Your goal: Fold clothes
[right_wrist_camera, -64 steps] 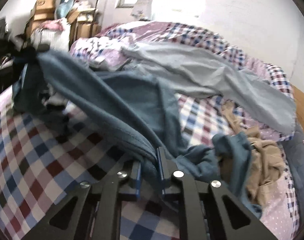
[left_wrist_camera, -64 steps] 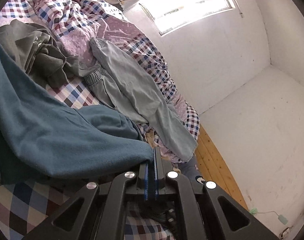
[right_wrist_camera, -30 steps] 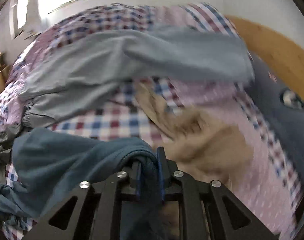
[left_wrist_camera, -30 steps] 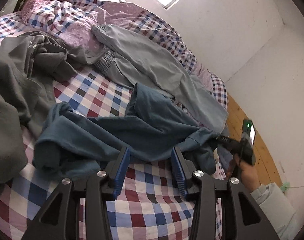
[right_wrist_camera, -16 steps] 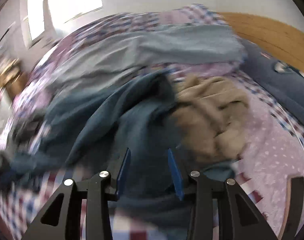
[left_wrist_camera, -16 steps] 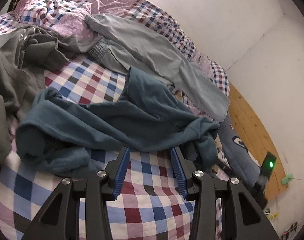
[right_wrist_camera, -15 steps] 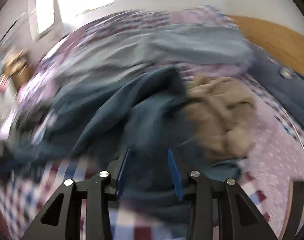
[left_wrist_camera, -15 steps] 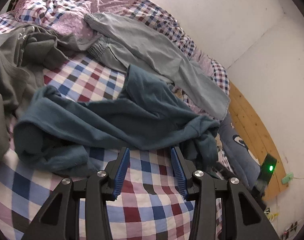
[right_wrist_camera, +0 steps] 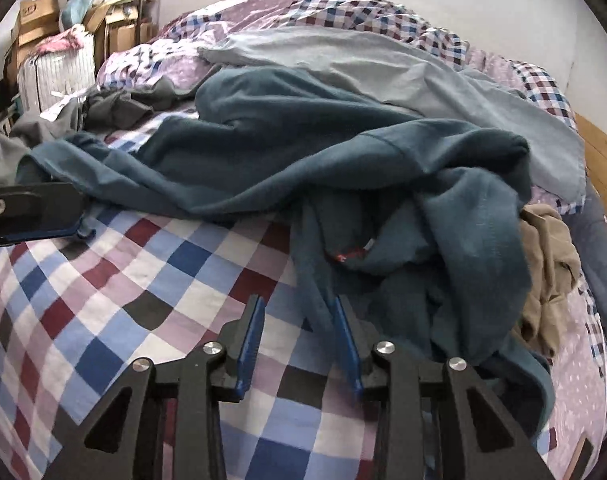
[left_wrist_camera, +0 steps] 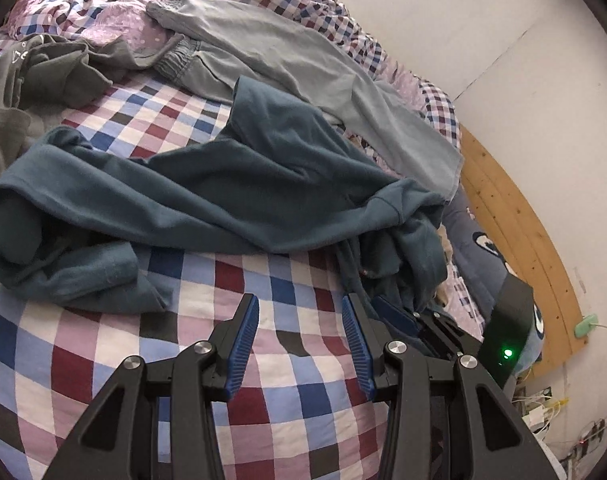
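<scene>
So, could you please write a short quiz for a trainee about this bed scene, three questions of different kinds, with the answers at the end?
1. True or false: the left tongs are shut on the teal sweatshirt.
2. Which garment lies partly under the far side of the teal sweatshirt? A) light grey trousers B) a red towel C) a white sock
3. Fill in: at the right edge of the bed, beside the sweatshirt, lies a crumpled ____ garment.

Key
1. False: both the left and the right tongs are open, and the sweatshirt lies loose on the checked bed cover.
2. A
3. tan
</scene>
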A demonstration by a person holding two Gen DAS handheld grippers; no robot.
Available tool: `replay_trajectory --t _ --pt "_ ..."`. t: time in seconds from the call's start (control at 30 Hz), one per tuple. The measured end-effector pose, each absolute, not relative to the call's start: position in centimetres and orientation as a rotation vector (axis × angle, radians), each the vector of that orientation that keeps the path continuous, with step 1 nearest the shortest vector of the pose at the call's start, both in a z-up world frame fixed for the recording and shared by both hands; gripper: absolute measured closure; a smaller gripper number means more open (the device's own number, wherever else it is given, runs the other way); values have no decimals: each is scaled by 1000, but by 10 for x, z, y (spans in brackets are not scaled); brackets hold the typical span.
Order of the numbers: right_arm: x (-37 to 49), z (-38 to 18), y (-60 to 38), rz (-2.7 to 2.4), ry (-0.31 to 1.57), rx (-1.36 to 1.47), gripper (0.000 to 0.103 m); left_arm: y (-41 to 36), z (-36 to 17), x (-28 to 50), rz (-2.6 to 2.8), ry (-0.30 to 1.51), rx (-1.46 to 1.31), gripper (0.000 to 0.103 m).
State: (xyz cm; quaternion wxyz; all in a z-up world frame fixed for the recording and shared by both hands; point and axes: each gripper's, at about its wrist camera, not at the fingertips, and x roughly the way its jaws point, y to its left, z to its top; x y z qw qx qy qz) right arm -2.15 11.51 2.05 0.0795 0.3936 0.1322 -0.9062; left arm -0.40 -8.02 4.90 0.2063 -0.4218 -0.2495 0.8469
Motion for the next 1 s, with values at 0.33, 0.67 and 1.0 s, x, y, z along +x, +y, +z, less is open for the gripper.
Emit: replay_trajectory --t 0.33,0.67,1.0 --pt "-45 1 120 -2687 414 1272 96 -77 45 -8 2335 -713 -1194 57" --pt "-40 2 112 -2678 461 1230 87 -71 40 -4 2325 -707 -1209 57" --pt "-43 -4 109 -2683 492 1227 84 -66 33 -4 2276 -742 -1233 57"
